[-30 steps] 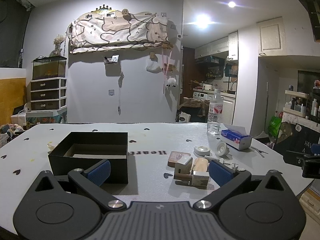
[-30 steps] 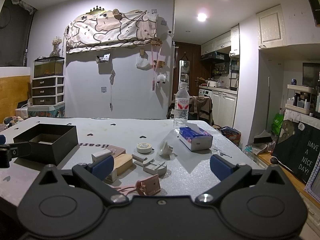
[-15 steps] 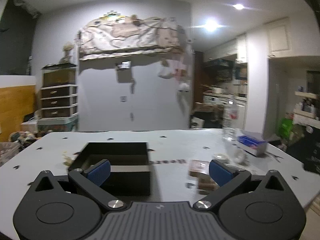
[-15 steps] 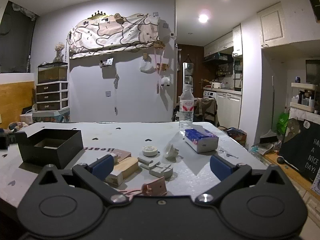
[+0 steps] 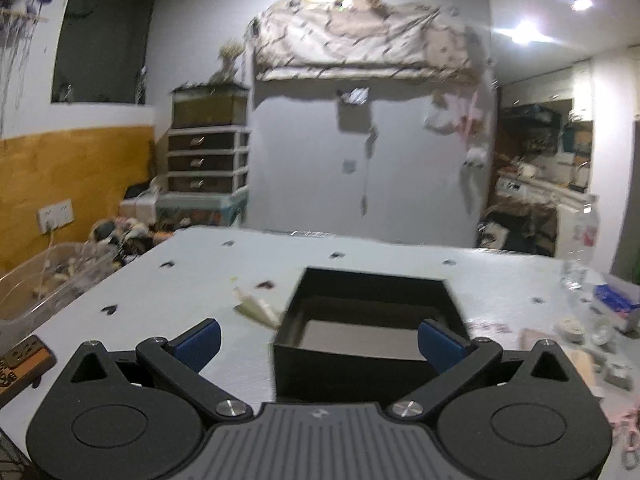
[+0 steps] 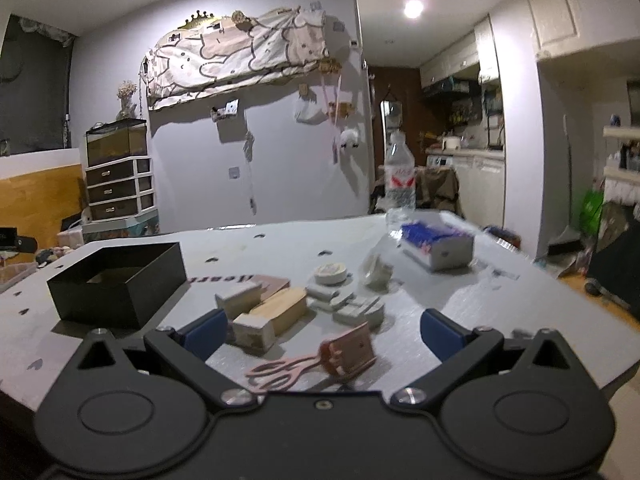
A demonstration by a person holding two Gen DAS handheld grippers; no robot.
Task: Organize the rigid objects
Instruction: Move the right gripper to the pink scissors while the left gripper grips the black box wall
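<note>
A black open box (image 5: 372, 320) sits on the white table just ahead of my left gripper (image 5: 320, 340), which is open and empty; the box also shows in the right wrist view (image 6: 120, 284) at the left. My right gripper (image 6: 324, 332) is open and empty above a cluster of small objects: a wooden block (image 6: 280, 312), a white-topped block (image 6: 238, 298), grey plastic pieces (image 6: 356, 308), a tape roll (image 6: 331, 273) and a pink clip with scissors-like handles (image 6: 348, 352).
A blue tissue box (image 6: 436, 244) and a water bottle (image 6: 400, 184) stand at the far right of the table (image 6: 280, 248). A cream scrap (image 5: 256, 308) lies left of the box. A clear bin (image 5: 36, 280) sits beyond the table's left edge.
My left gripper has swung left and closer, so the black box now sits centred and the object cluster has slid to the right edge. My right gripper has moved nearer the cluster.
</note>
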